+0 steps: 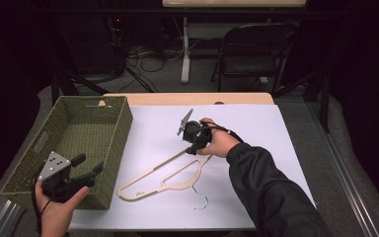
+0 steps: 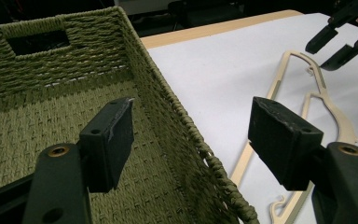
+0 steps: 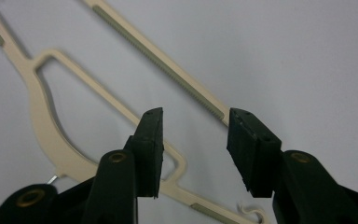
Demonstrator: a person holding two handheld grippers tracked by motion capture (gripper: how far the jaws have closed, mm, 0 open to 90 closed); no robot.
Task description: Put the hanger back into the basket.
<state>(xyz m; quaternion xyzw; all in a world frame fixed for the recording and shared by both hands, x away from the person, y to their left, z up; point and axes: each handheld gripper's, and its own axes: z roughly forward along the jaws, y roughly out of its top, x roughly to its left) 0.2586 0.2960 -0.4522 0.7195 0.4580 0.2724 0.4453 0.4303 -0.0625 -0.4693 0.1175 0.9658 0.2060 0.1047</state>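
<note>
Wooden hanger (image 1: pixel 165 177) lies flat on the white tabletop cover (image 1: pixel 256 128), toward the near edge and just right of the green woven basket (image 1: pixel 109 109), with its metal hook (image 1: pixel 201 201) pointing at the near edge. Right gripper (image 1: pixel 191 143) sits low over the hanger's upper end near the tabletop's middle, held by the person's right hand (image 1: pixel 218 140) in a dark sleeve (image 1: pixel 271 190). In the right gripper view the right gripper's jaws stand apart, straddling the hanger's bars; pads press on nothing, and contact with the wood cannot be told. Left gripper (image 1: pixel 86 165) hangs over the basket's near right corner at the tabletop's left edge, held by the left hand (image 1: pixel 56 210). In the left gripper view its jaws are apart with nothing between them, one over the basket's inside, the other over the white cover beside the hanger. Basket looks bare inside where visible.
</note>
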